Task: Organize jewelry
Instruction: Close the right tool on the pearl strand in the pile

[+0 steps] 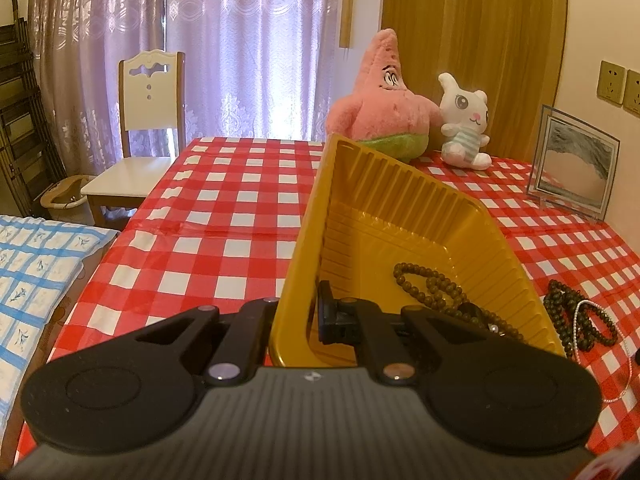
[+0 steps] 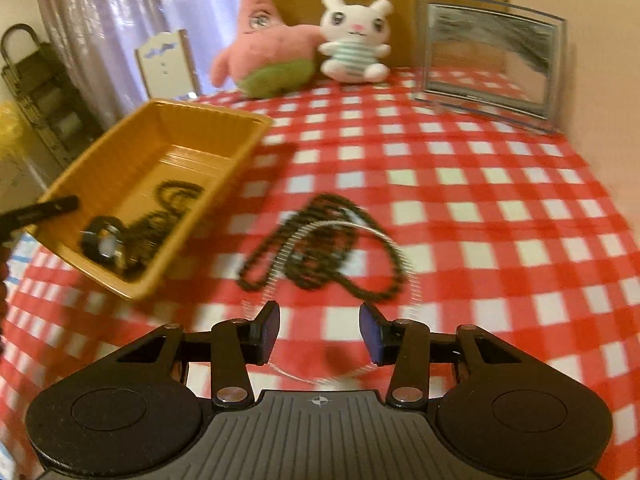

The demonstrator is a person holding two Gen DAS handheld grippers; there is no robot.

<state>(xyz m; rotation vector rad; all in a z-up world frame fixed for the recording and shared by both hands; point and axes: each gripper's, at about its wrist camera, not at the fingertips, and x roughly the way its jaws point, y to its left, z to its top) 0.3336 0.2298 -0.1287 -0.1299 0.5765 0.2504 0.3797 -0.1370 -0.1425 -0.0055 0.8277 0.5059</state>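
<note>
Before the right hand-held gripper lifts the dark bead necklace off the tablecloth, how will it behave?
The necklace lies in loose loops, so it will probably hang limp. A thin pale chain crosses it and may tangle and lift too.

Nothing readable in either view as far as I can see. No labels, brands or numbers show up anywhere. Right wrist shot is pretty blurry too.

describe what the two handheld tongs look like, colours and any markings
The left tongs and the right tongs look like the same model: matte black plastic, with two round discs at the base, angular linkage arms with silver rivets, and flat rectangular pads. Between the discs sits a grey ribbed plate with a small crosshair mark. No cables or sleeves are visible.
</note>
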